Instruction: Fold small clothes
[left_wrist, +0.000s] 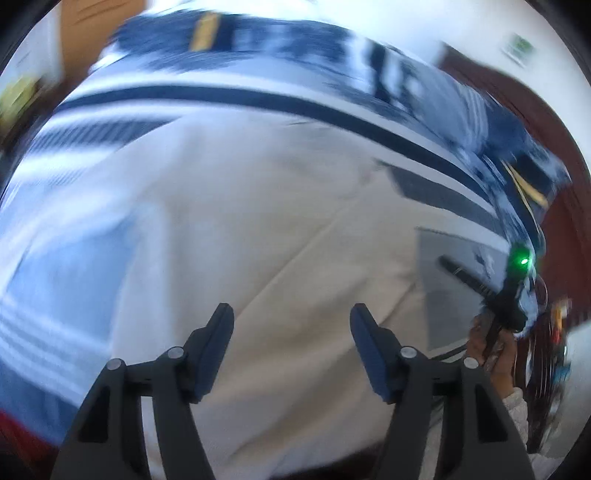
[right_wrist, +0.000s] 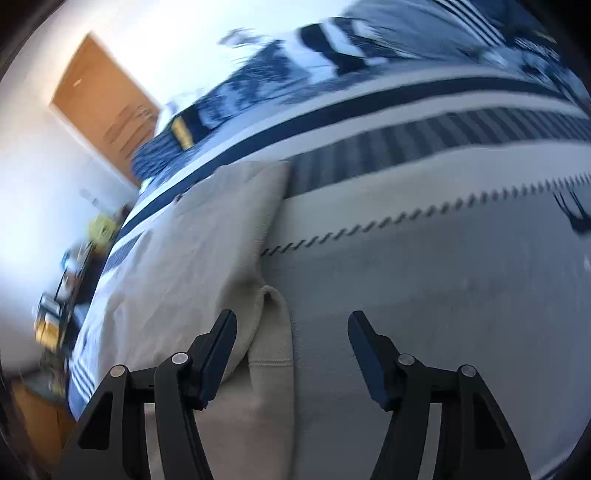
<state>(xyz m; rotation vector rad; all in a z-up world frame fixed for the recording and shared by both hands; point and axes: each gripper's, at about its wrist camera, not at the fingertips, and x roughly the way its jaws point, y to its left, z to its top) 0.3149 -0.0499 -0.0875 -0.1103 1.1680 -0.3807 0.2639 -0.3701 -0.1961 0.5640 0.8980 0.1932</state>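
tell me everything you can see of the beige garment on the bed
The beige garment is a soft, knit-looking cloth lying spread flat on the blue-and-white striped bedspread. A ribbed, stitched cuff or hem lies at its near edge, and a long crease runs across it. Both views are blurred. The left gripper and right gripper hang open over it, gripping nothing.

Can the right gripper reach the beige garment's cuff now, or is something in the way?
Probably yes. The right gripper is open, and the cuff of the beige garment lies between its fingers with nothing covering it on the bedspread.
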